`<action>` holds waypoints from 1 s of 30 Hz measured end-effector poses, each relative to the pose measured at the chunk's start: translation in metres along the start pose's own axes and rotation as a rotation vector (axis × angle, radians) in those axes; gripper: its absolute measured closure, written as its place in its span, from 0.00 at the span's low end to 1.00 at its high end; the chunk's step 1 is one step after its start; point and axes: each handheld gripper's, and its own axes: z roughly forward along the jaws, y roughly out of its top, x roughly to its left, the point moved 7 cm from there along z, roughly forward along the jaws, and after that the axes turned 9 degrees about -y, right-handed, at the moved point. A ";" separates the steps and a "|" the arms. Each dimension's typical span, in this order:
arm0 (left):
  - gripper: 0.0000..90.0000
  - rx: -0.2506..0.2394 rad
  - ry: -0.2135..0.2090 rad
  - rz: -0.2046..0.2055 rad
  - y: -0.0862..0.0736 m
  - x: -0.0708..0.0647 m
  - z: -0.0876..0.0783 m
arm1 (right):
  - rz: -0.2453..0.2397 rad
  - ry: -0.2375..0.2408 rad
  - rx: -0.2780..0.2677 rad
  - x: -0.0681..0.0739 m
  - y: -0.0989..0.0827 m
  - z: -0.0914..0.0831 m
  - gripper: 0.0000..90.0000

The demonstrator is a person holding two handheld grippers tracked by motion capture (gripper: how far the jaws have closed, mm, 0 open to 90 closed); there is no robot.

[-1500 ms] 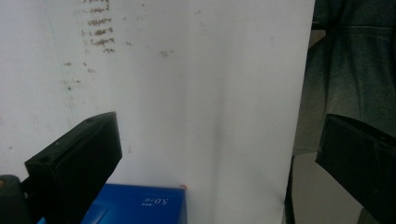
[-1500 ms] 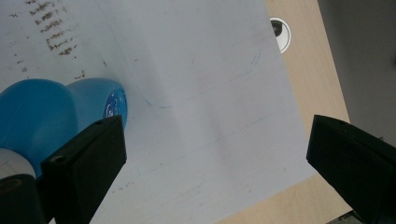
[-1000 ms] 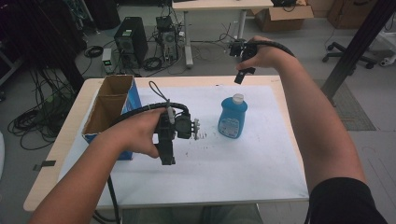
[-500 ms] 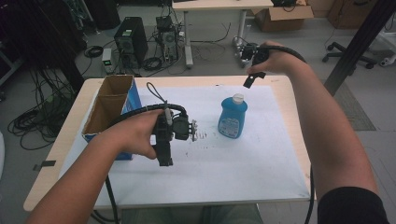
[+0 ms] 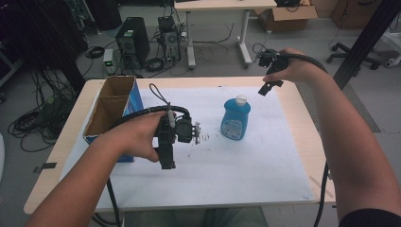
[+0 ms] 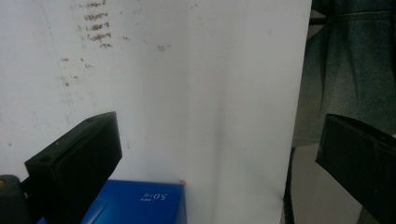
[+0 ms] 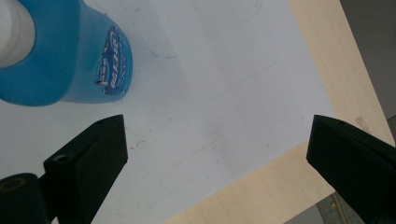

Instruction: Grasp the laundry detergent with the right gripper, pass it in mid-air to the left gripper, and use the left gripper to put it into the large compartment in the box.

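Blue bottle (image 5: 235, 119) | white cap (image 5: 241, 99) | upright | white sheet (image 5: 246, 161)

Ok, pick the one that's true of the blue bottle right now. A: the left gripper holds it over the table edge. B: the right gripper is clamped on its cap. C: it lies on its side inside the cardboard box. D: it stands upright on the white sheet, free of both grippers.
D: the blue bottle stands upright on the white sheet, with the right gripper and the left gripper both open and away from it.
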 end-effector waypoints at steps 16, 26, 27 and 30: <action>0.00 0.023 -0.013 -0.020 -0.010 -0.004 0.004 | 0.018 0.048 -0.127 0.026 -0.029 -0.004 0.06; 0.00 0.025 -0.019 -0.030 -0.015 -0.006 0.006 | 0.000 0.052 -0.204 0.049 -0.035 0.002 0.06; 0.00 0.025 -0.020 -0.034 -0.015 -0.006 0.006 | -0.002 0.052 -0.210 0.051 -0.036 0.003 0.06; 0.00 0.025 -0.019 -0.035 -0.016 -0.006 0.006 | 0.002 0.060 -0.226 0.056 -0.037 0.006 0.06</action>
